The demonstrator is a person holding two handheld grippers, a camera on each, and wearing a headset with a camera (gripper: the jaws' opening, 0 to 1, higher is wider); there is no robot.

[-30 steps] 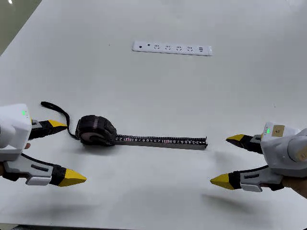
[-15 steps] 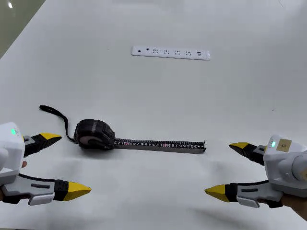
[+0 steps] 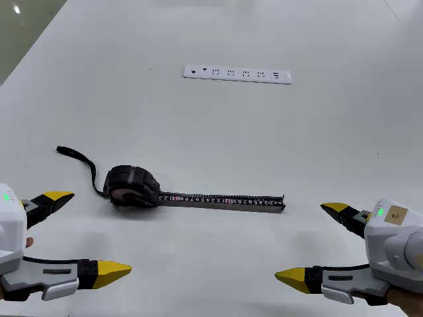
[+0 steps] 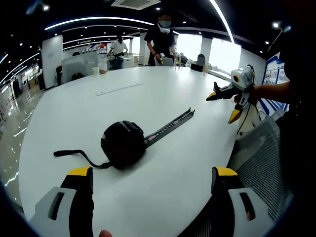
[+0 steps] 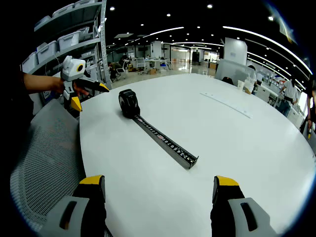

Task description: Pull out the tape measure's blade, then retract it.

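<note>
A black tape measure [image 3: 131, 186] lies on the white table [image 3: 218, 139], its blade [image 3: 221, 199] drawn out flat to the right and its wrist strap [image 3: 78, 160] trailing left. My left gripper [image 3: 82, 234] hovers open at the near left, apart from the case. At the near right my right gripper [image 3: 310, 241] stands open, short of the blade's hook end [image 3: 281, 202]. The left gripper view has the case [image 4: 123, 143] ahead between the fingertips [image 4: 80, 174], with the blade [image 4: 170, 124] running away. In the right gripper view the blade's end [image 5: 190, 160] lies just ahead and the case [image 5: 129, 102] farther off.
A white power strip [image 3: 236, 73] lies at the far side of the table. The table's near edge runs just below both grippers, with a grey mesh chair [image 5: 44, 158] beyond it. People stand at the far end of the room [image 4: 160, 37].
Both grippers have drawn back toward the near edge and away from the tape measure. The tape measure and its extended blade lie as before.
</note>
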